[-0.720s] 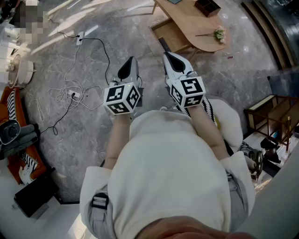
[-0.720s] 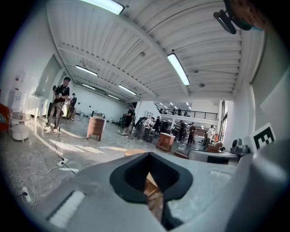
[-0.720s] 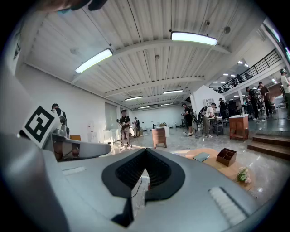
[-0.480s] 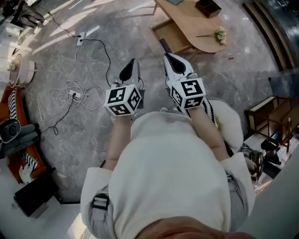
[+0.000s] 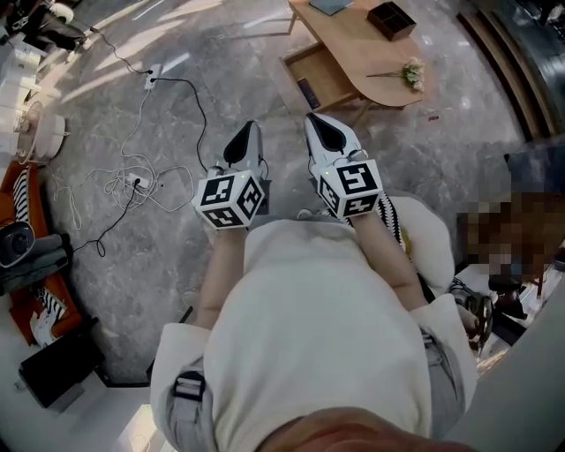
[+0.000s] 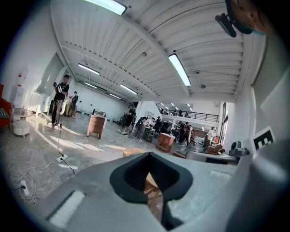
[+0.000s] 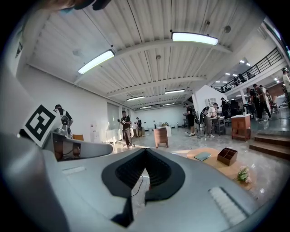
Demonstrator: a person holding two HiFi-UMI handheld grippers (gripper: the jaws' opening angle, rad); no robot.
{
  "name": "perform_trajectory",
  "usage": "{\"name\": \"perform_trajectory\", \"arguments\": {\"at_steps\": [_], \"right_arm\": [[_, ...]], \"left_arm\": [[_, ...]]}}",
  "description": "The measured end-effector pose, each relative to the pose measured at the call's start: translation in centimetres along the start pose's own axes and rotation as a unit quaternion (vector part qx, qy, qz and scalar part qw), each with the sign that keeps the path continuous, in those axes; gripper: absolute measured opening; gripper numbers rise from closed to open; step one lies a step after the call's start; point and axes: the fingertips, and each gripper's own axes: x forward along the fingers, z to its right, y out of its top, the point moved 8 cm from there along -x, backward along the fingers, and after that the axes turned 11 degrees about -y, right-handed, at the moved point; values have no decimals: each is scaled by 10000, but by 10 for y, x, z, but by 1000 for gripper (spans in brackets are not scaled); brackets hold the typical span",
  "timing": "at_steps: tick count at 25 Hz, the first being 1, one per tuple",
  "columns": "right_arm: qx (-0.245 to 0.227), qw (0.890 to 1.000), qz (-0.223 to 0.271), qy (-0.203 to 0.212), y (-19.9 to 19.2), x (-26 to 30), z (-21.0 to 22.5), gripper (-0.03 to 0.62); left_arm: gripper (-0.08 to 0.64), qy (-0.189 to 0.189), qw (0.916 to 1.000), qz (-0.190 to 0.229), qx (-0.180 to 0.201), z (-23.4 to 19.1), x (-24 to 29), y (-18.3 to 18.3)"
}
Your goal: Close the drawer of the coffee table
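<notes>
The wooden coffee table stands at the top of the head view, and its drawer is pulled out toward me on the table's left side. Both grippers are held side by side in front of my body, well short of the drawer. My left gripper is shut and empty over the grey floor. My right gripper is shut and empty, its tip pointing toward the drawer's near corner. In the right gripper view the coffee table lies to the right of the shut right gripper. The left gripper shows table wood behind its jaws.
On the tabletop lie a book, a dark compartment box and a flower sprig. Loose cables and a power strip cover the floor at left. Orange furniture stands far left. People stand in the hall's distance.
The table and drawer sit lower in the head view, with more of the tabletop showing. Both grippers stay shut, side by side, and have shifted only slightly.
</notes>
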Motion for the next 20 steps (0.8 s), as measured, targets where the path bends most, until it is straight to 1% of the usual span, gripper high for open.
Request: {"name": "perform_trajectory", "arguments": {"at_steps": [7, 11, 20], "right_arm": [[130, 9997, -100, 204, -4, 0, 1, 2], [184, 9995, -125, 210, -4, 5, 6, 2], [207, 9996, -99, 136, 1, 52, 11, 2]], "left_arm": [[0, 71, 9999, -31, -74, 2, 0, -2], [0, 139, 9999, -36, -95, -4, 5, -1], [0, 130, 9998, -41, -121, -38, 33, 12]]}}
